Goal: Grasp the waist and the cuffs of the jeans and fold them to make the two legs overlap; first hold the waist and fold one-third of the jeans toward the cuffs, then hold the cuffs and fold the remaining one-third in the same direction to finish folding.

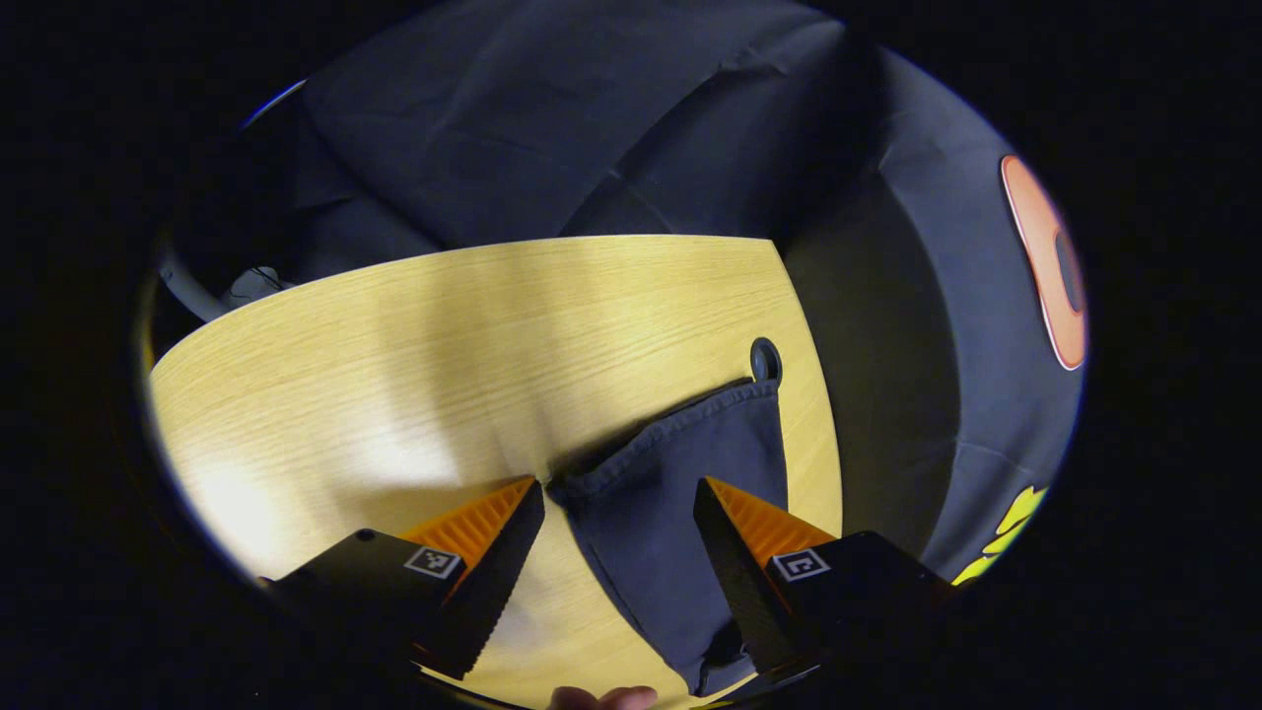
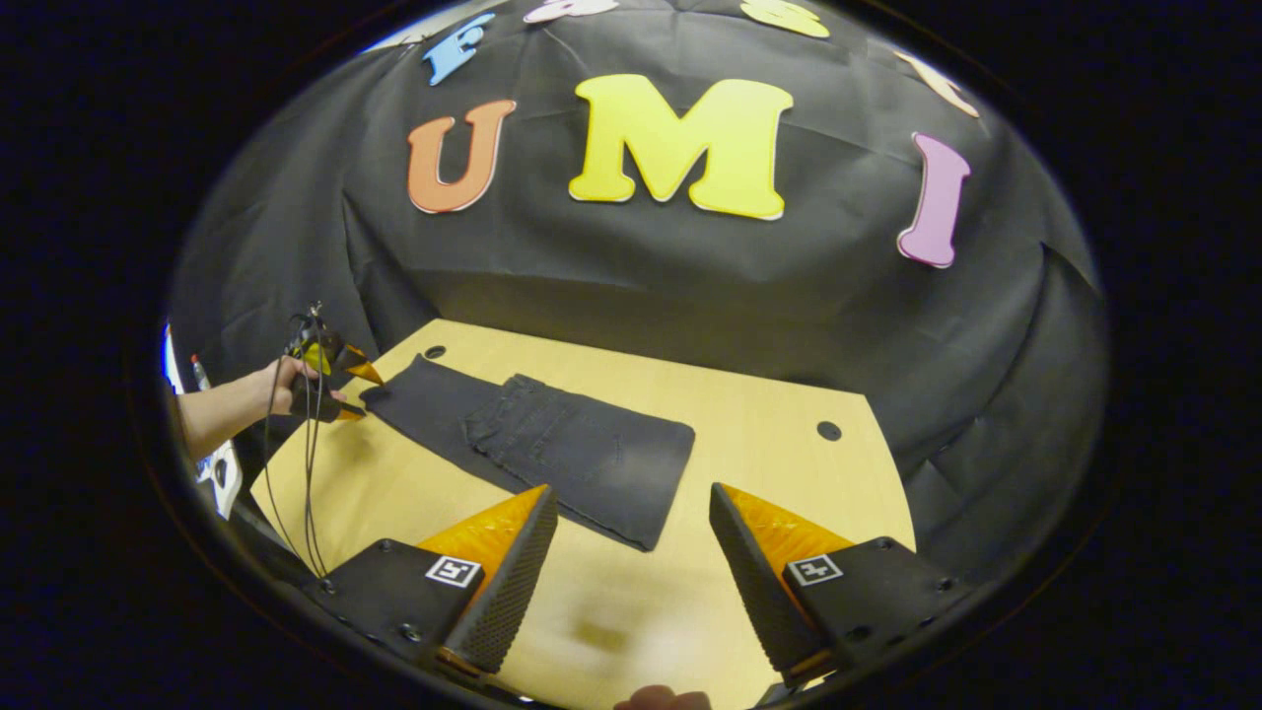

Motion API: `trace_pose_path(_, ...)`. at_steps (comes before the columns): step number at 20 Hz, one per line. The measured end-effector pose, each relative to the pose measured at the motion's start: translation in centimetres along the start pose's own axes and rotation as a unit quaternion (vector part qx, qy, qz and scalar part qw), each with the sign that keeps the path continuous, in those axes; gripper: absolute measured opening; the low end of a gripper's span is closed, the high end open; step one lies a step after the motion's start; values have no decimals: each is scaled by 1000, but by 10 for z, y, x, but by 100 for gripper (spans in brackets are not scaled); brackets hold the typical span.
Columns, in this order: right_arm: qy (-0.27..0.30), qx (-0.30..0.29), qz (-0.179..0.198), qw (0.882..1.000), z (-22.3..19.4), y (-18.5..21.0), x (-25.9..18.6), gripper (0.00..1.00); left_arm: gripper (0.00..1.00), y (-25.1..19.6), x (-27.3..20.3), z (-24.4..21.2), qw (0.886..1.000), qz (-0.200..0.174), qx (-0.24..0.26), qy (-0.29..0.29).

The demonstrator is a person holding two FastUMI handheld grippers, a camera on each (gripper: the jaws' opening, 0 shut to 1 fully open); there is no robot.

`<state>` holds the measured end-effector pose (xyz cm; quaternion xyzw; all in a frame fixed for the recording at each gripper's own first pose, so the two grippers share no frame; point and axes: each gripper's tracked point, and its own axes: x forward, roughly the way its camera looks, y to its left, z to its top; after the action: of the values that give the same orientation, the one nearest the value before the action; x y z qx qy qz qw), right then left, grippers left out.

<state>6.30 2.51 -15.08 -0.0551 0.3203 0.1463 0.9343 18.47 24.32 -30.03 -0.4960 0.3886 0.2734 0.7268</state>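
Dark jeans (image 2: 582, 454) lie flat on the wooden table (image 2: 779, 454), legs overlapped, with the waist part folded over the middle. The cuff end (image 2: 414, 390) stretches toward the far left. My left gripper (image 2: 357, 394), held by a hand (image 2: 276, 387), stands open right at that cuff end. In the left gripper view the cuffs (image 1: 661, 483) lie on the table between and beyond the spread fingers of the left gripper (image 1: 619, 493), and nothing is pinched. My right gripper (image 2: 631, 503) hangs open above the table's near side, short of the folded edge.
Round cable holes sit in the table (image 2: 826, 430) (image 2: 435, 351); one hole (image 1: 765, 360) lies just past the cuffs. Cables (image 2: 306, 473) dangle from the left gripper over the table's left edge. Black cloth walls close in behind the table.
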Motion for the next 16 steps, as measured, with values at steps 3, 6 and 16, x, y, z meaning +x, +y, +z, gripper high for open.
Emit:
trace_pose_path(3,4,15,-11,1000,-3,-13,2,97,98,-4,4,1,1000,13,13,2)
trace_pose_path(6,12,31,-20,999,-9,-22,8,97,98,-2,6,-1,999,29,38,6)
trace_pose_path(16,38,65,-56,996,-46,-54,2,95,29,-4,27,-3,997,39,33,-50)
